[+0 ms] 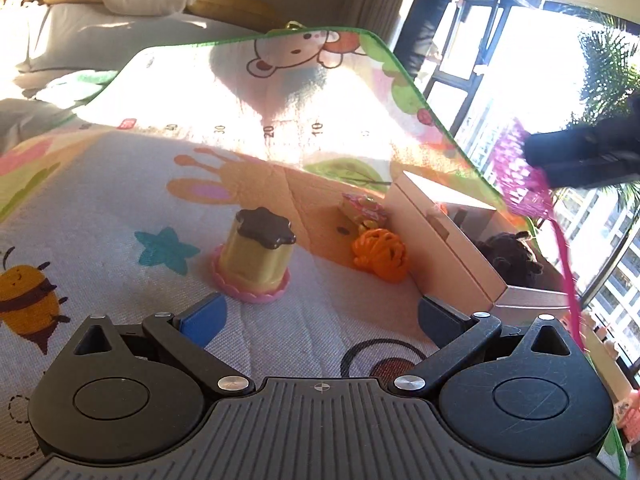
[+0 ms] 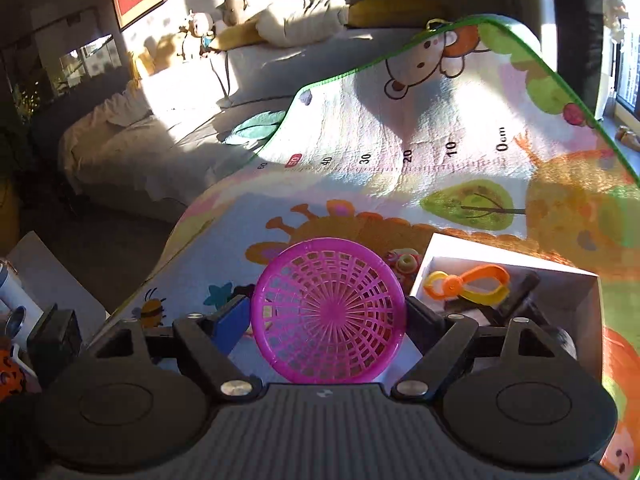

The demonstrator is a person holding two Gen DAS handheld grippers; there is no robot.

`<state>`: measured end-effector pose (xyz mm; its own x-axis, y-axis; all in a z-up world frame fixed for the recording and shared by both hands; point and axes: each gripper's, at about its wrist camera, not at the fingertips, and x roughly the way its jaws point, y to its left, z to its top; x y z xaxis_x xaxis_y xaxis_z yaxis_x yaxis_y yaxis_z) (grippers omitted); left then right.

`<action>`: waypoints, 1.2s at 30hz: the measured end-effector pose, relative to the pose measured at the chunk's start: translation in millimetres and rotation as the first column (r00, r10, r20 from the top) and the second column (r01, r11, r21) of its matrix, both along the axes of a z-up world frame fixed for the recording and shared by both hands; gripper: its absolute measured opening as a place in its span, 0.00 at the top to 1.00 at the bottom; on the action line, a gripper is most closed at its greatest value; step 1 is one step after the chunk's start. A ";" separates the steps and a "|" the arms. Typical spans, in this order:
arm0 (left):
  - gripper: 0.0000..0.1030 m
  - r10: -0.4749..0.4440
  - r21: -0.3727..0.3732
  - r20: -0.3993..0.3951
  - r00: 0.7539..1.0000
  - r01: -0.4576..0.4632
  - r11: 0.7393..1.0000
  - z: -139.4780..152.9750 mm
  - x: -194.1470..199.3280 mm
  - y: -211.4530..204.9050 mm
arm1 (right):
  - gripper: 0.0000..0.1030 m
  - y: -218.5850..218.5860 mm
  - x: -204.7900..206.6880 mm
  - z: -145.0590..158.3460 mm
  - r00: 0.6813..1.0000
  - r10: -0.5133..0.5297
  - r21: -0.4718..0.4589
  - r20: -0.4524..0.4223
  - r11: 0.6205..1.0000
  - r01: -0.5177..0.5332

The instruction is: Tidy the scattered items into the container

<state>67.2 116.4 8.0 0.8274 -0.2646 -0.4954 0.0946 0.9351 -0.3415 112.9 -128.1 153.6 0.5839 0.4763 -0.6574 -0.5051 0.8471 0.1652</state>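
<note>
My right gripper is shut on a pink mesh basket, its rim caught between both pads. In the left wrist view that gripper holds the pink basket in the air above the white box. Inside the white box lie orange and yellow toy tongs and dark items. My left gripper stands open and empty, low over the mat. Ahead of it stand a yellow cup with a dark star lid, an orange lattice ball and a colourful small toy.
A cartoon play mat covers the surface, and its far part curls up like a wall. A grey sofa with cushions lies behind it. Bright windows with plants are on the right. A small ring toy sits beside the box.
</note>
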 end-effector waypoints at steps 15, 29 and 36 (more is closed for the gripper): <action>0.00 0.071 0.321 0.005 0.997 -0.069 0.944 9.9 43.4 -19.2 | 0.15 -96.8 -92.7 -104.7 0.977 -0.208 0.087 -0.039 0.974 0.211; 0.14 0.054 0.368 -0.059 0.997 -0.029 0.929 1.0 62.7 -27.5 | 0.03 -133.4 -104.9 -130.0 0.930 -0.363 0.265 0.062 0.904 0.336; 0.41 0.047 0.370 -0.072 0.996 -0.017 0.929 -1.1 61.2 -30.7 | 0.00 -141.7 -104.2 -135.5 0.914 -0.406 0.309 0.020 0.872 0.380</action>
<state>128.4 85.6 6.9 0.7872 -0.0249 -0.6162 0.0499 0.9985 0.0234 8.6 -269.8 18.1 0.8083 0.3589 -0.4666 -0.1628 0.8980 0.4087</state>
